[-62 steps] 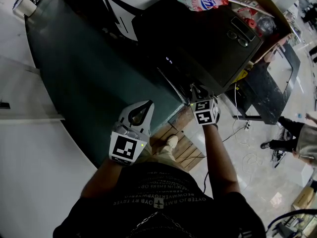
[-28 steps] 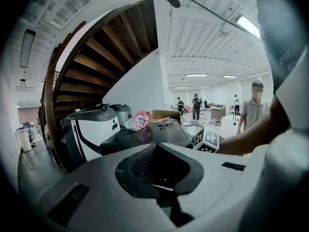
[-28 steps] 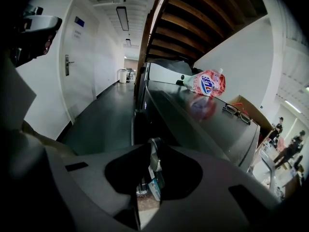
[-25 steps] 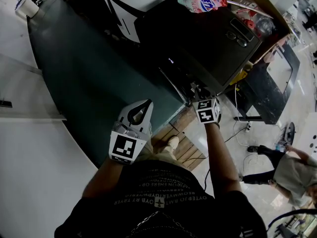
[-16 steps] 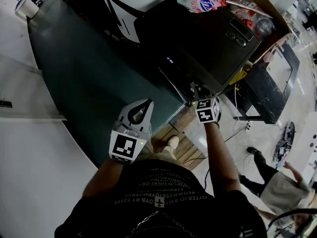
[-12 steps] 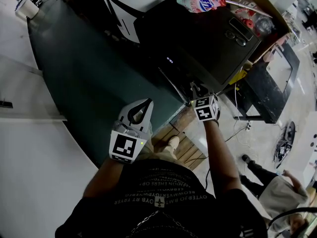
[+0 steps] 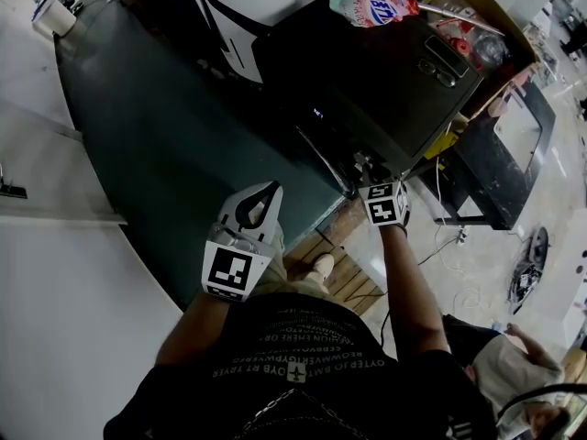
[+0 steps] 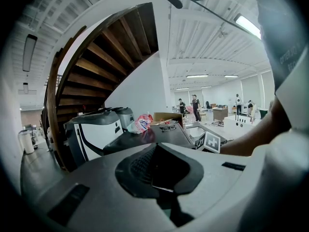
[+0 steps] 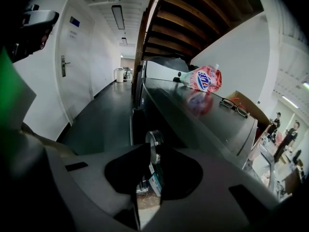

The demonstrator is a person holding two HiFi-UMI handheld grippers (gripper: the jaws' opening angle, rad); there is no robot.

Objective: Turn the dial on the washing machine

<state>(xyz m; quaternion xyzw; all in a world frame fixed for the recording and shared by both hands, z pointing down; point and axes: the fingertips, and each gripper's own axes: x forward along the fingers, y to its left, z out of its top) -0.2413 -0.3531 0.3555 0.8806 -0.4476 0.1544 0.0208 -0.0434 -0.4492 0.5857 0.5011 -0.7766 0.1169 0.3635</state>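
Okay, so the thing that matters here is that the dial (image 9: pixel 154 140) is dead ahead of your right gripper (image 9: pixel 153 154), right at the tips and not off to either side. In the right gripper view its silver rim sits in the narrow slot between the two fingers (image 9: pixel 140 160). To me they look closed onto it, pinching the rim rather than hovering. The dial sticks out of the front panel of the washing machine (image 7: pixel 385 71), just under the top edge near the corner closest to you. It's round, so there's no long side to line up with, only the axis coming out of the panel. You seem to be meeting it a bit from the side rather than square on. If that's right, I'd roll your wrist around that axis and not around the gripper's own line, or the rim could slip out of the pinch.

Your left gripper (image 7: pixel 271 193) is well apart from all this. It's held low in front of you, short of the machine, with the fingers pressed together on nothing. So the right one is the nearer hand by a mile, and it's the only one in play.

Headcount:
- one washing machine
- one dial that I can see
- two grippers
- one pink pouch (image 7: pixel 374 5) on the machine's top
- one pair of glasses (image 7: pixel 438 70) lying on the machine's top too, well clear of the dial
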